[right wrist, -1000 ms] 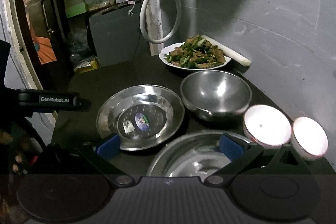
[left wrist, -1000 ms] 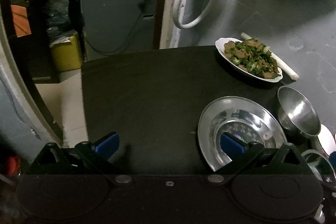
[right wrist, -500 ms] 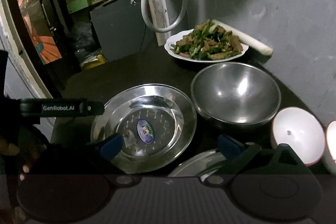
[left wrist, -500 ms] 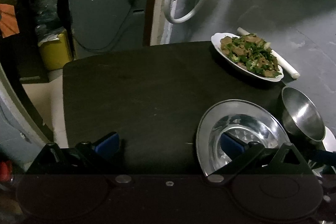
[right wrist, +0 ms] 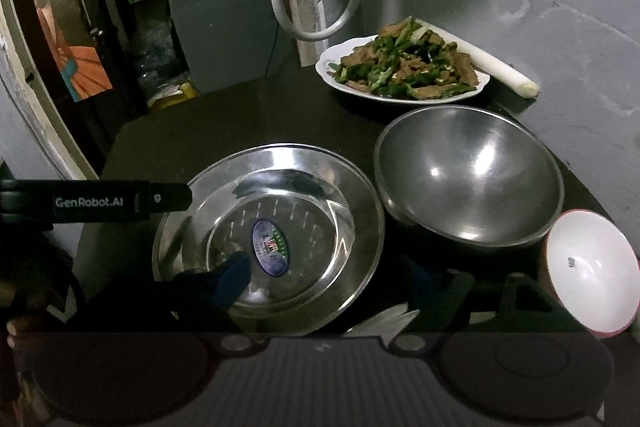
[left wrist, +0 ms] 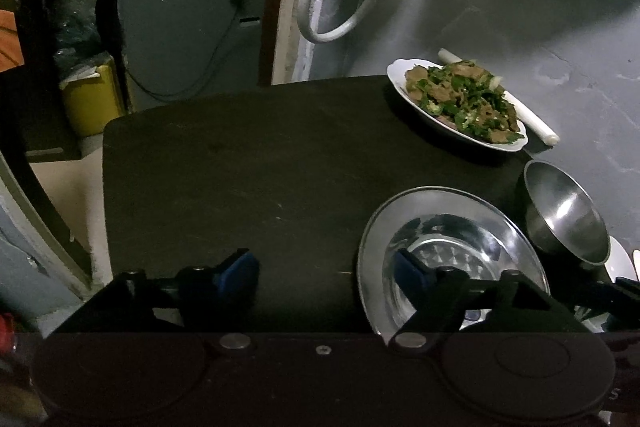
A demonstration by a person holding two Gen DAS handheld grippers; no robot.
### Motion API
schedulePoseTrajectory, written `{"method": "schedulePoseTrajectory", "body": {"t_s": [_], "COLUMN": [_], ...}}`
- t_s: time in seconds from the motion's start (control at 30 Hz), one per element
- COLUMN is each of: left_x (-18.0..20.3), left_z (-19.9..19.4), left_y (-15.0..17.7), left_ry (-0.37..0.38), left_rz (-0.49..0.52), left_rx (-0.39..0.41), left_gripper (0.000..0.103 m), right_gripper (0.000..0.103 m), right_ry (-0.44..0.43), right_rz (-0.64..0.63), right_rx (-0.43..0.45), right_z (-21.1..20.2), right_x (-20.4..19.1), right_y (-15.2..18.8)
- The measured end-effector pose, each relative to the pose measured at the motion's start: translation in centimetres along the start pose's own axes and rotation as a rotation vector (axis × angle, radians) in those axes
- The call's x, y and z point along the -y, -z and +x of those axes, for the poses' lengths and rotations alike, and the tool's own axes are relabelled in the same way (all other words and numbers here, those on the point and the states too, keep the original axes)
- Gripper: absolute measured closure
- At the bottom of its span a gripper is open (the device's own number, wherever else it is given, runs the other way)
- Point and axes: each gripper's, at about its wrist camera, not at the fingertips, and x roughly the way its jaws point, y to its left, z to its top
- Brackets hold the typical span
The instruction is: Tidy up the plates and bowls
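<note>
Dark counter [left wrist: 240, 167]. Far right: white plate of food [right wrist: 402, 71], leek [right wrist: 500, 71] behind. Near: steel plate [right wrist: 276, 227], steel bowl [right wrist: 468, 179] to right, white bowl [right wrist: 592, 275] rightmost.

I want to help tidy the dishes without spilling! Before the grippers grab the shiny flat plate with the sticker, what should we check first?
1. Steel plate is empty, only a sticker inside: ok.
2. Left gripper straddles the plate's near-left rim, jaws closing, pads not pressing yet: ok.
3. Right gripper straddles the plate's near-right rim, jaws closing: ok, though its right finger is too dark to see clearly.
4. Steel bowl sits right beside the plate; whether their rims touch: cannot tell.
5. Plate of food stands far back, out of the way: ok.
6. White bowl sits close to the right gripper's right finger: not ok, mind it.
</note>
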Motion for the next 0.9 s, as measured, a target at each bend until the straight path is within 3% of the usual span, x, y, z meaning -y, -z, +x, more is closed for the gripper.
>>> {"method": "schedulePoseTrajectory", "body": {"t_s": [0.07, 0.23, 0.57, 0.63, 0.9], "left_x": [0.1, 0.1, -0.2, -0.2, -1.0], "left_z": [0.1, 0.4, 0.5, 0.4, -0.7], "left_y": [0.0, 0.1, 0.4, 0.5, 1.4], "left_ry": [0.011, 0.046, 0.091, 0.100, 0.081], "left_rz": [-0.005, -0.019, -0.050, -0.051, -0.063], "left_rx": [-0.002, -0.026, -0.050, -0.053, -0.053], "left_gripper": [0.030, 0.053, 0.076, 0.086, 0.086], "right_gripper": [0.019, 0.021, 0.039, 0.040, 0.054], "right_ry": [-0.002, -0.011, -0.008, -0.009, -0.020], "right_rz": [0.005, 0.023, 0.039, 0.039, 0.029], "right_rx": [-0.002, -0.006, -0.012, -0.012, -0.016], "right_z": [0.2, 0.4, 0.6, 0.6, 0.4], "right_x": [0.0, 0.2, 0.0, 0.0, -0.6], "right_y": [0.0, -0.1, 0.1, 0.1, 0.3]}}
